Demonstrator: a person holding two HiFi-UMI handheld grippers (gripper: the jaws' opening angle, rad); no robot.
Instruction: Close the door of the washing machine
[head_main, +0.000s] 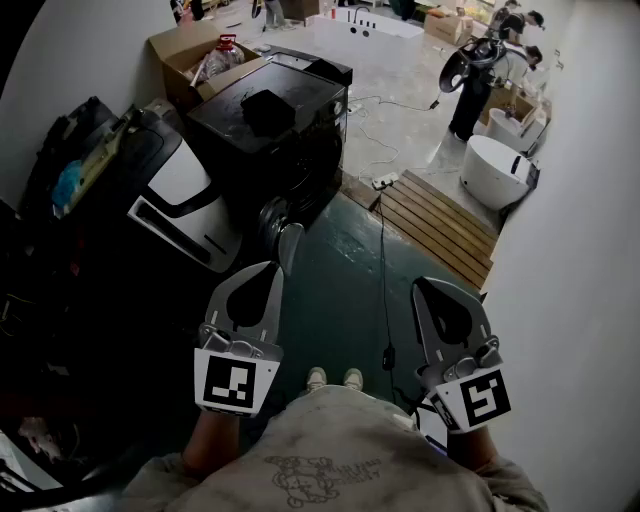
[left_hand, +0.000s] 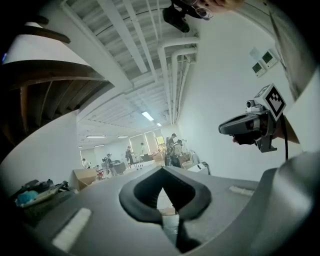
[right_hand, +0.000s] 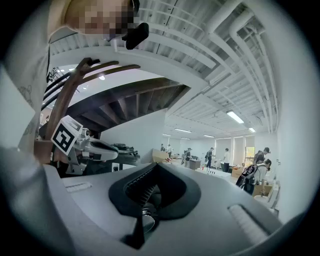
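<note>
The person stands holding both claws out low, and each is pinched shut with nothing caught in it: the left gripper (head_main: 268, 272) (left_hand: 162, 171) has its jaws met at the tips, and so does the right gripper (head_main: 428, 288) (right_hand: 157, 166). Just ahead of the left claw's tips the round door (head_main: 288, 244) stands swung out from the front of the black washing machine (head_main: 268, 125), near but not touching the claw. A strip of green floor (head_main: 335, 290) lies between the two claws, and a thin black cable (head_main: 383, 270) runs along it, closer to the right claw. Ahead and to the right of the right claw is a slatted wooden platform (head_main: 440, 225), with a white tub (head_main: 492, 170) beyond it and a white wall (head_main: 580, 250) close on that claw's outer side. To the left of the left claw leans a white-and-black appliance (head_main: 180, 190), and past the washing machine sits an open cardboard box (head_main: 190, 55). The person's shoes (head_main: 335, 378) show on the floor behind the claws. From each claw's own view the other one shows off to the side, held level with it.
</note>
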